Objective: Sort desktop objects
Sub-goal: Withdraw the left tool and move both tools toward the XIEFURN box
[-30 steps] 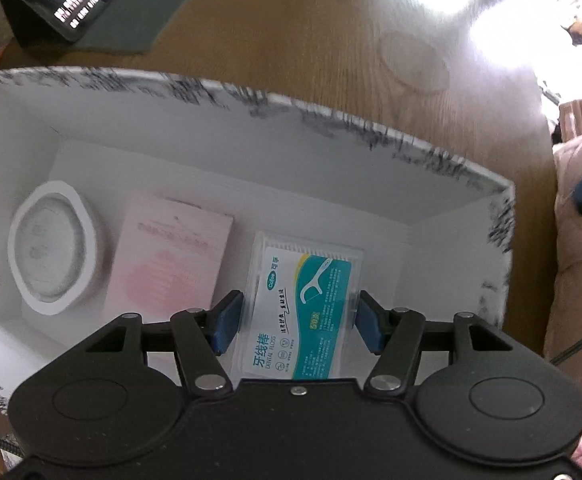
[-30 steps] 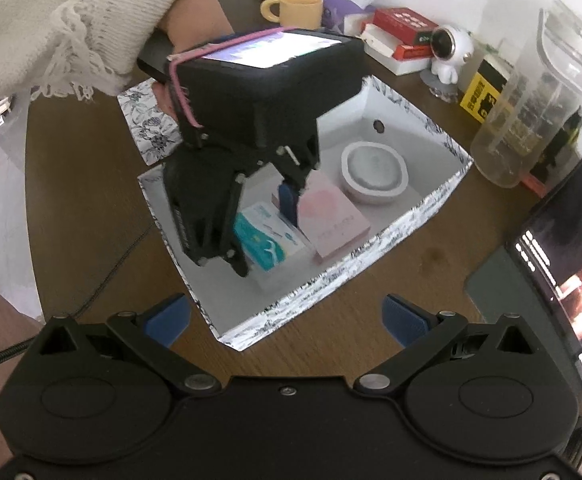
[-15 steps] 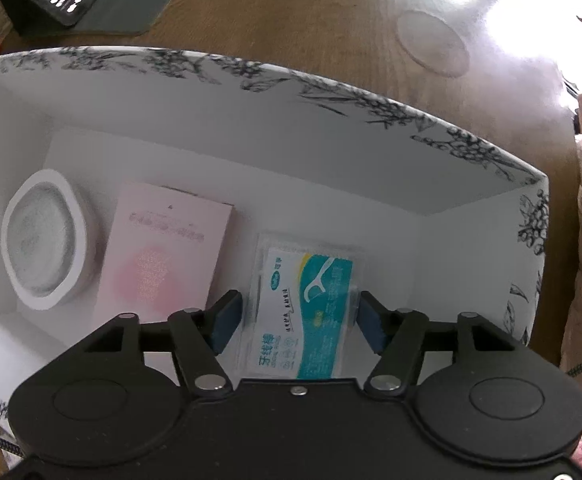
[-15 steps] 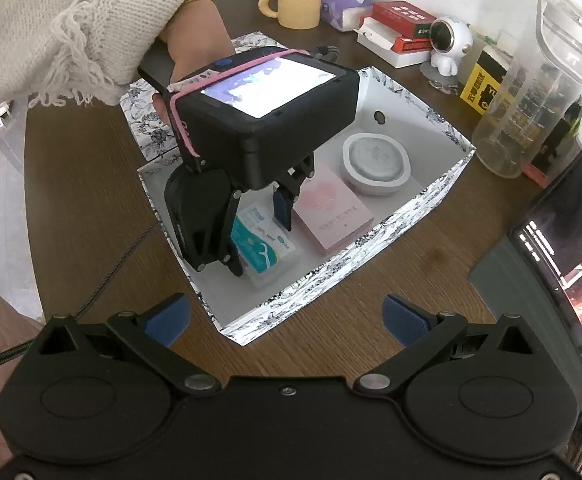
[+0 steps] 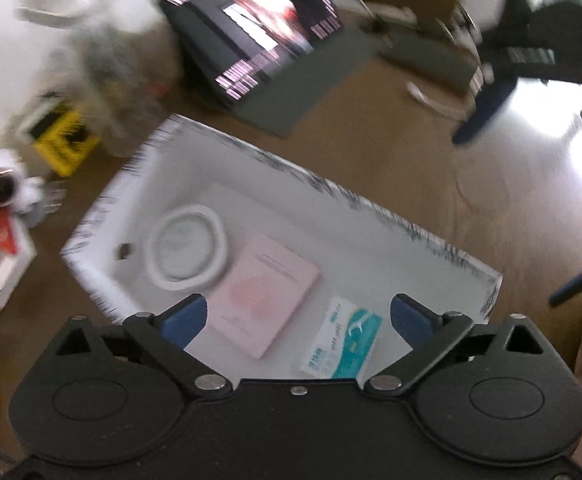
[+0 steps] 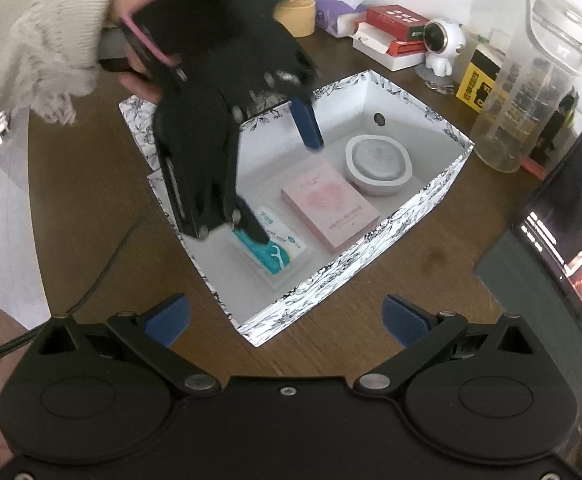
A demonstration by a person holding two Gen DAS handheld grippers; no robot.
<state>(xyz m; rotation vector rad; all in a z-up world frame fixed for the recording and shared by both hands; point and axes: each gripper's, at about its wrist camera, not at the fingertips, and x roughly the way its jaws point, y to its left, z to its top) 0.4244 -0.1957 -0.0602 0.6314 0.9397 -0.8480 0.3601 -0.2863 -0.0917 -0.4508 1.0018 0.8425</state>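
A teal and white floss pick pack [image 6: 279,250] lies flat in the white floral storage box [image 6: 371,256], beside a pink card box [image 6: 331,204] and a round white container [image 6: 379,162]. My left gripper [image 6: 285,184] hangs above the box with its jaws opening wide, and the pads touch nothing. In the blurred left wrist view the floss pack [image 5: 341,340] lies below the left gripper [image 5: 297,312], loose on the box floor. My right gripper [image 6: 287,316] stands open over the brown table, just outside the box's near wall, holding nothing.
A tablet [image 6: 571,240] on a dark sleeve leans at the right. A clear lidded jar [image 6: 531,80], a white astronaut figure [image 6: 443,44], red and white boxes [image 6: 391,28] and a yellow mug [image 6: 297,16] line the back. The floral box lid [image 6: 139,120] lies left.
The left gripper let go of the floss pack, opened wide, rose out of the box and rolled. The pack stays on the box floor. The right gripper kept still.
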